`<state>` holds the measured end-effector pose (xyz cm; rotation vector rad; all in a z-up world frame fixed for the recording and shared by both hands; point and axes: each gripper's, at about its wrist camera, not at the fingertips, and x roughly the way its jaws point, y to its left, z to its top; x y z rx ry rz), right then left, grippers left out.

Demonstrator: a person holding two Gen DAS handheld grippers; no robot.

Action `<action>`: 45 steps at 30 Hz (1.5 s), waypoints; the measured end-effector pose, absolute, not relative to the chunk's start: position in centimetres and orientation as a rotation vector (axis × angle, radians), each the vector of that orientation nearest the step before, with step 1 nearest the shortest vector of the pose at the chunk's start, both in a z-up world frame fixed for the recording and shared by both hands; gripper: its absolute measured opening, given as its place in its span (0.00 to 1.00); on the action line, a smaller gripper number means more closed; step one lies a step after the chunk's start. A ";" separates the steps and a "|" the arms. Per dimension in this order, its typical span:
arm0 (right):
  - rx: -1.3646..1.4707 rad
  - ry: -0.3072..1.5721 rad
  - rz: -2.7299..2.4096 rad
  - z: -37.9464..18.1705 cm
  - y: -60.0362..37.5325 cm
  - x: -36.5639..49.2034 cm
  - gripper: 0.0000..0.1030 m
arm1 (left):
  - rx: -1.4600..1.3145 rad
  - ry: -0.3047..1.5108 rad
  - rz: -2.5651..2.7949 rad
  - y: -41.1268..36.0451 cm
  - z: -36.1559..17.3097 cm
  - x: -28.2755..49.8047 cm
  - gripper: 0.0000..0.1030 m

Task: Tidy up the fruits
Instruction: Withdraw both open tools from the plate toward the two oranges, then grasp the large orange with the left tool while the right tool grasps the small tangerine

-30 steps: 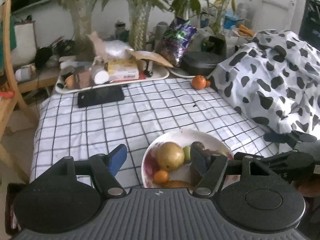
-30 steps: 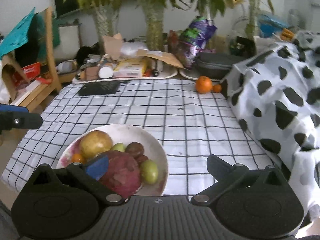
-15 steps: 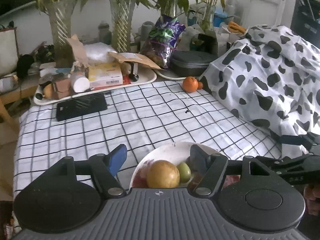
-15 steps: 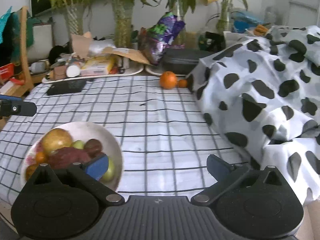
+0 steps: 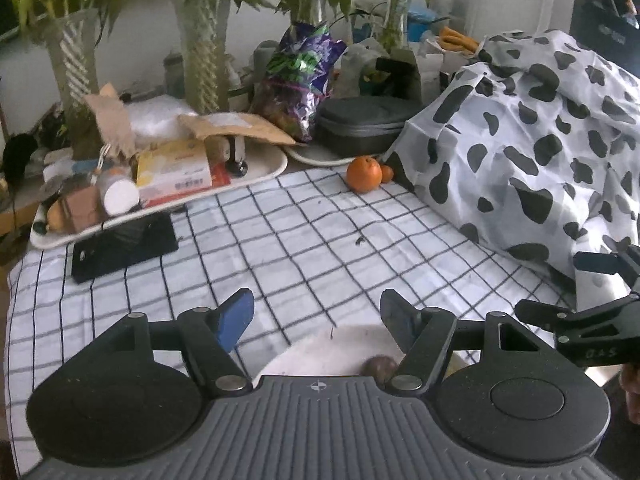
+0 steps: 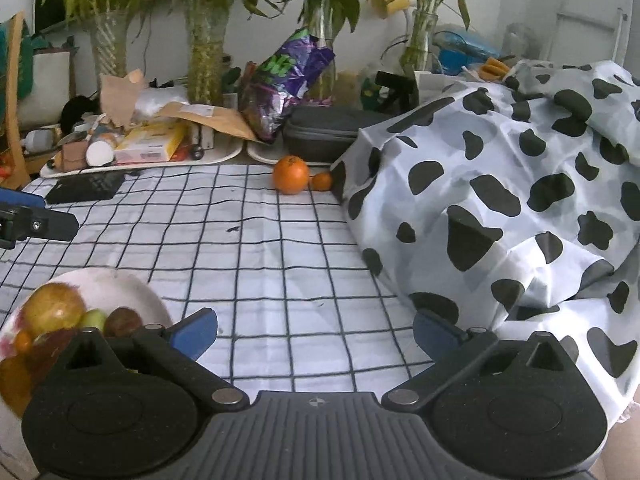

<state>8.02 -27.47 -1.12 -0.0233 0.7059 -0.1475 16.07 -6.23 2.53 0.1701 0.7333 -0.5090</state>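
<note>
A white plate [image 6: 120,286] with several fruits, among them a yellow-brown apple [image 6: 52,310], sits at the near edge of the checked cloth; in the left wrist view only its rim [image 5: 332,344] and a dark brown fruit [image 5: 378,366] show. A large orange [image 5: 363,174] and a small orange [image 5: 387,173] lie at the far side by the spotted cloth; both show in the right wrist view, large orange [image 6: 291,175], small orange [image 6: 322,181]. My left gripper [image 5: 316,316] is open and empty above the plate. My right gripper [image 6: 316,330] is open and empty, right of the plate.
A cow-spotted cloth [image 6: 500,200] covers the right side. At the back stand a cluttered white tray [image 5: 256,168], a black phone [image 5: 124,246], a grey case [image 5: 360,124], a purple snack bag [image 5: 300,76] and vases with plants [image 5: 200,52].
Both grippers pulled back and swung right. The plate slid toward the bottom edge in the left view and to the far left in the right view. Both grippers stayed open.
</note>
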 end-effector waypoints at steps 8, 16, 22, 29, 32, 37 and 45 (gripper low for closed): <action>0.021 0.709 -0.166 -1.5 -28.7 10.5 1.00 | 0.190 0.719 -0.509 -7.8 2.3 17.5 0.66; 0.036 0.710 -0.186 -1.5 -29.9 13.0 1.00 | 0.189 0.696 -0.539 -9.7 2.2 19.5 0.66; 0.033 0.726 -0.181 -1.8 -30.9 14.9 1.00 | 0.199 0.672 -0.585 -11.3 1.6 21.0 0.66; 0.079 0.737 -0.177 -1.9 -32.4 17.2 1.00 | 0.211 0.676 -0.625 -12.7 0.1 23.3 0.66; 0.097 0.740 -0.168 -2.0 -32.7 18.2 1.00 | 0.207 0.677 -0.629 -13.0 -0.3 24.6 0.66; 0.103 0.735 -0.141 -2.1 -33.0 20.2 1.00 | 0.212 0.667 -0.647 -13.9 -1.0 26.7 0.66; 0.165 0.730 -0.121 -2.6 -34.7 23.8 1.00 | 0.253 0.649 -0.691 -16.6 -2.7 30.1 0.66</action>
